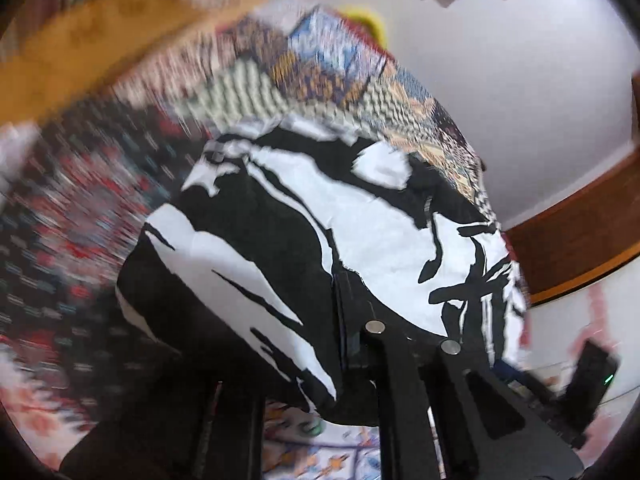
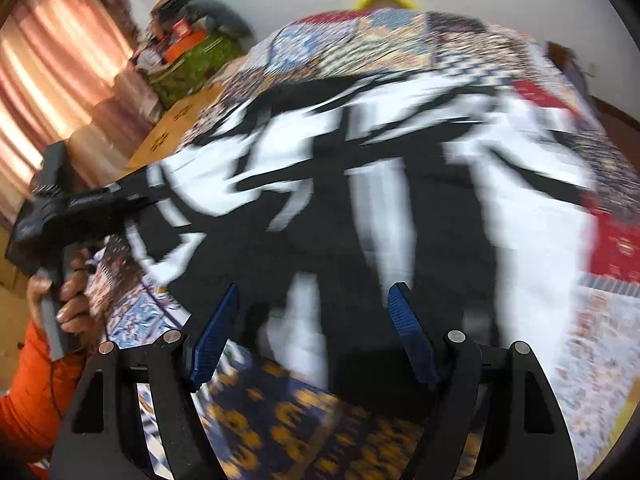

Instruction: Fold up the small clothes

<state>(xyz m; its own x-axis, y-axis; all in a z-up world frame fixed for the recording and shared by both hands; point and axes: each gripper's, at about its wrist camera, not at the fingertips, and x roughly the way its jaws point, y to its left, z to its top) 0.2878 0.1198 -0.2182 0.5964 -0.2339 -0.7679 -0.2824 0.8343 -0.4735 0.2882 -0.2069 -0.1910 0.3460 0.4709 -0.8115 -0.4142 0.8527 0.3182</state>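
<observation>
The right gripper (image 2: 314, 332) points forward over the near edge of the black-and-white garment (image 2: 360, 208), its blue fingers (image 2: 412, 340) spread wide with cloth lying between them but not pinched. At the left of the right wrist view, the left gripper (image 2: 132, 196) reaches in sideways, gripped by a hand (image 2: 68, 292) in an orange sleeve (image 2: 28, 392), its tip meeting the garment's left edge. In the left wrist view that gripper's dark fingers (image 1: 400, 360) run up into a raised fold of the cloth; whether they are clamped on it I cannot tell, since the tips are hidden. The garment, bold black streaks on white, lies spread on a patchwork quilt (image 2: 380, 36), rumpled at its left side. Both views are blurred.
</observation>
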